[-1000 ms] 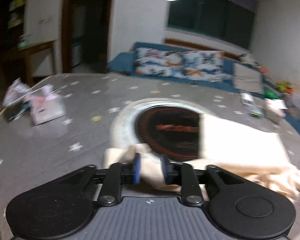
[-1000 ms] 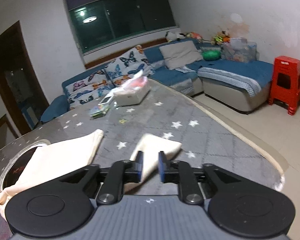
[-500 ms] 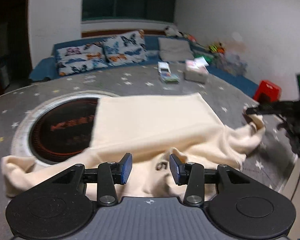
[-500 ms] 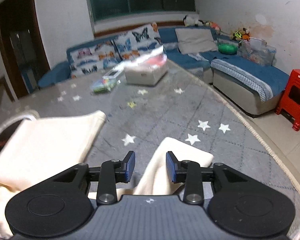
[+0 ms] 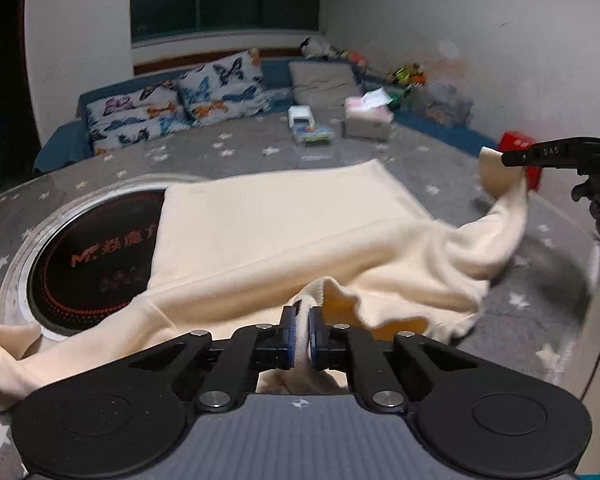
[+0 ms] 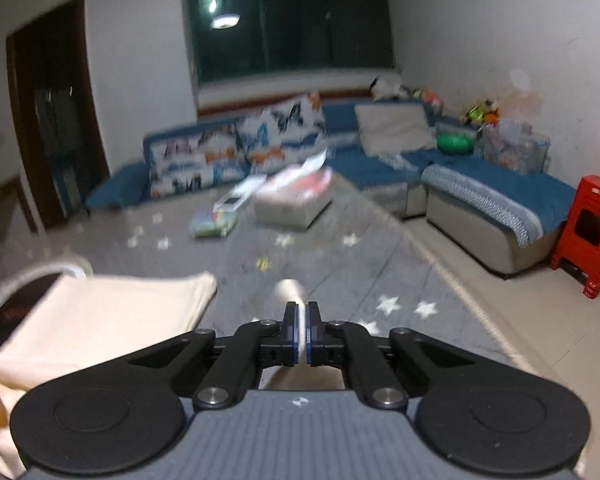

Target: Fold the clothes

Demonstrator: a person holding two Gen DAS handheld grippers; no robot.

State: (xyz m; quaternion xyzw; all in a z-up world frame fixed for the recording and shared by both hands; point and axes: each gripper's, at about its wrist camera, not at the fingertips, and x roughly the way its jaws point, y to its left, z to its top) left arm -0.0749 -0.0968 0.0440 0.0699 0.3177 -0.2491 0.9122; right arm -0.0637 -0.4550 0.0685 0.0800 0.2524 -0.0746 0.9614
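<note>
At the tabletop's near edge the left gripper (image 5: 300, 330) had just clamped a bunched hem of the cream garment (image 5: 284, 216). The right gripper (image 6: 302, 334) had just pinched a sleeve end, lifted near the right edge. Beyond them the body lay flat toward the tabletop's middle, so folding looked barely begun, both folds left.

Table (image 5: 236, 148) w/ cream garment (image 5: 284, 216), tissue box (image 5: 367, 122).
</note>
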